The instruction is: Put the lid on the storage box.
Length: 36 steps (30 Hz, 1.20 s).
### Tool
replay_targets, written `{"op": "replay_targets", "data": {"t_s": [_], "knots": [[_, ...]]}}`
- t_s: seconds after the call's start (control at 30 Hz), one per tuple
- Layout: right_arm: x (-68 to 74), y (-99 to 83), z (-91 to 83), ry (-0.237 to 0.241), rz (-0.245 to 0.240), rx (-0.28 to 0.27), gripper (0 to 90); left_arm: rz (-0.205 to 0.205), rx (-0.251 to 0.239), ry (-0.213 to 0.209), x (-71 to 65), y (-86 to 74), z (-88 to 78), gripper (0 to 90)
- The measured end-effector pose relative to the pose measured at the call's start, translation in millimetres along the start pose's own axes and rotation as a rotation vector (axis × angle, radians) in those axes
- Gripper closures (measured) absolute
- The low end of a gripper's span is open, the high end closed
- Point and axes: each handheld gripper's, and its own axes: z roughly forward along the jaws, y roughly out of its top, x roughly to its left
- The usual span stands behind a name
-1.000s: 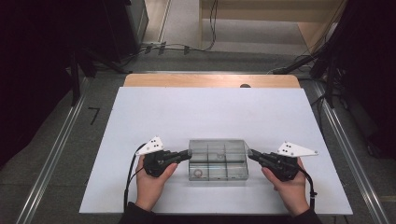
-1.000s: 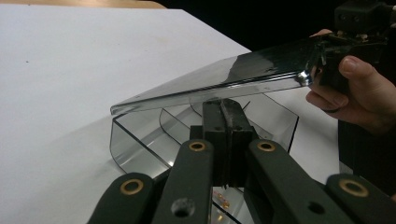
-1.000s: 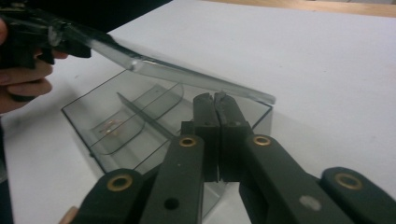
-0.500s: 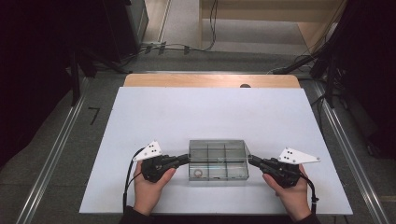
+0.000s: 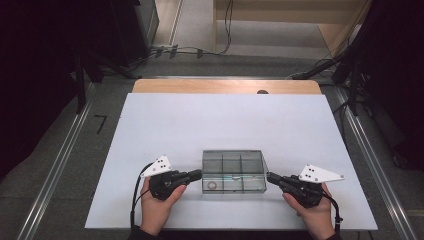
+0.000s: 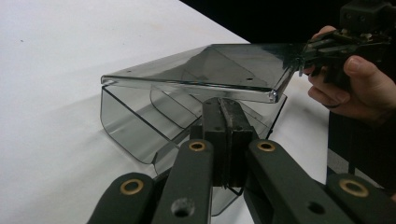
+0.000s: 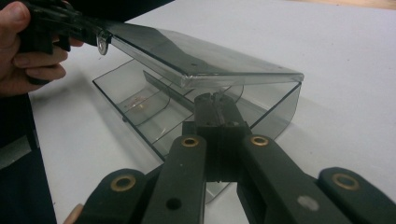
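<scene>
Clear box (image 5: 234, 171) (lid ajar), closed grippers (image 5: 196, 174) (image 5: 270, 176) flanking, white table (image 5: 220, 120)

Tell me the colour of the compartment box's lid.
The lid is clear, smoke-grey tinted plastic, like the box under it; the left gripper view shows it best.

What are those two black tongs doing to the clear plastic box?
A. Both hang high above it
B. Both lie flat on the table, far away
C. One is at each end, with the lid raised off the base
C: the left tongs and right tongs meet opposite ends of the clear box, and its lid stands raised above the compartments.
</scene>
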Motion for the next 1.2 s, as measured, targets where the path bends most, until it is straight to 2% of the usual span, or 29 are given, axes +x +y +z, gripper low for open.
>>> {"op": "replay_targets", "data": {"t_s": [0.33,0.7,1.2], "knots": [[2.5,-6.3,-0.1,0.011,-0.003,0.016,88.1,-0.005,0.021,-0.010,-3.7,-8.0,-0.2,89.6],[3.3,-12.1,0.3,0.016,-0.010,0.043,88.1,-0.019,0.027,0.002,-3.4,-15.9,-3.6,89.6],[3.1,-18.0,2.0,0.023,-0.009,0.075,88.0,-0.034,0.062,0.014,-2.3,-21.5,0.7,89.6]]}}
